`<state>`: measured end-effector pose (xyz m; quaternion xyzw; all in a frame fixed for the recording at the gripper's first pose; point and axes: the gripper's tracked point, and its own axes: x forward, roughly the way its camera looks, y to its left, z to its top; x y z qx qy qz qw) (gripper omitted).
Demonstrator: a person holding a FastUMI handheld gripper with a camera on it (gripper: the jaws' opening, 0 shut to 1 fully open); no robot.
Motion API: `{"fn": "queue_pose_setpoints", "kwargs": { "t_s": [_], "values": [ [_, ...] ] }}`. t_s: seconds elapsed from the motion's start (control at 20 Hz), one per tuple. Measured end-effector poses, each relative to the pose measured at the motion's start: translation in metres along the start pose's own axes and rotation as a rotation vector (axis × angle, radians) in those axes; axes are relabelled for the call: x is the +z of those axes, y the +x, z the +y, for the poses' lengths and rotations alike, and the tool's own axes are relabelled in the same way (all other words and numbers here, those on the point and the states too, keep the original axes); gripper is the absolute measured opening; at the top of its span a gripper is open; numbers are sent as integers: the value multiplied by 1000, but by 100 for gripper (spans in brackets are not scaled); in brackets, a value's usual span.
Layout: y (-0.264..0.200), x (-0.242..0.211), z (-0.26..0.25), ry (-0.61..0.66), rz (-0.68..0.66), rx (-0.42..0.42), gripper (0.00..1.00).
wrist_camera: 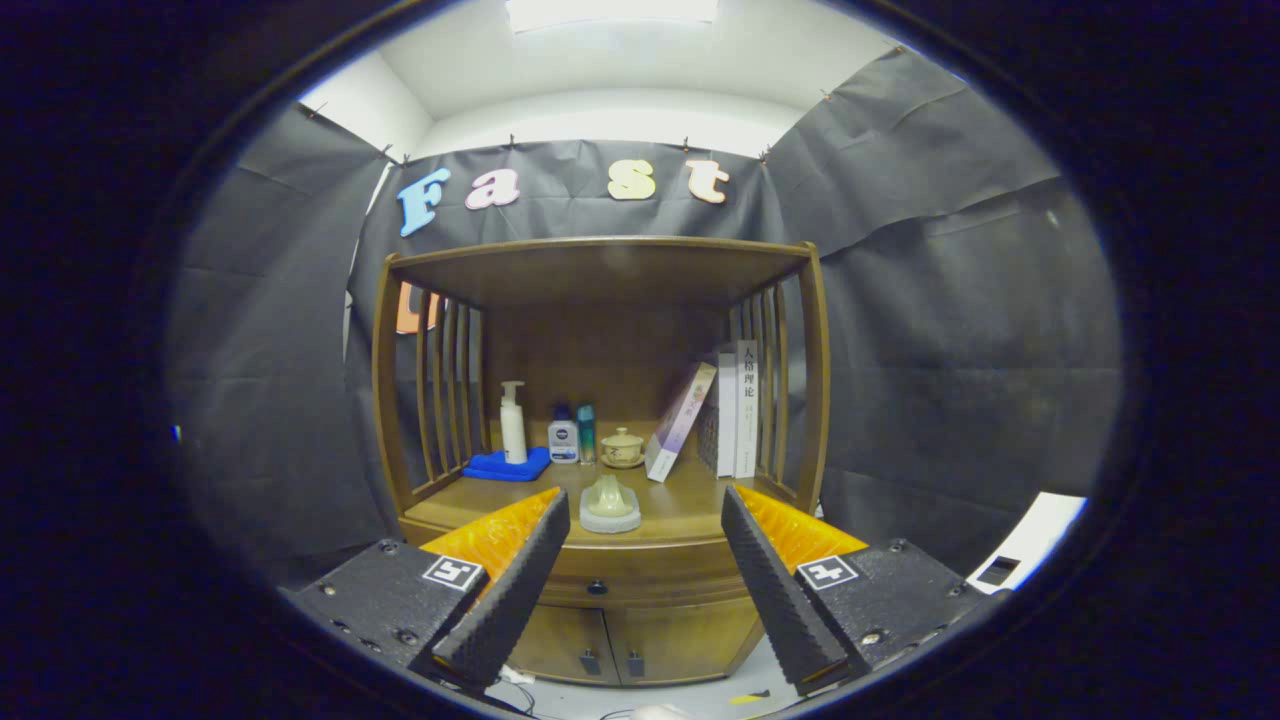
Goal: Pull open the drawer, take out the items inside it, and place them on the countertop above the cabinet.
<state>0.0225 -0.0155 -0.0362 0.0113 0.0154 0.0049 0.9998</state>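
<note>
A brown wooden cabinet stands ahead against the booth wall. Its drawer is shut, with a small dark knob on the front, just beyond the gap between my fingers. The countertop above the drawer carries a pale green ornament on a round grey base near its front edge. My gripper is open, well back from the cabinet, with nothing between its fingers. The drawer's contents are hidden.
Further back on the countertop stand a white pump bottle on a blue cloth, two small bottles, a lidded cup and several books. Two small doors sit below the drawer. A white object lies at the right.
</note>
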Motion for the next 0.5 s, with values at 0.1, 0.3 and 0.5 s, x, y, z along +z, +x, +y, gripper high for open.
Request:
{"fn": "queue_pose_setpoints", "kwargs": {
  "t_s": [0.1,0.3,0.5],
  "values": [
    [-1,1,1,0,3,2,99],
    [-1,-2,4,4,13,13,99],
    [-2,0,2,0,13,12,99]
  ]
}}
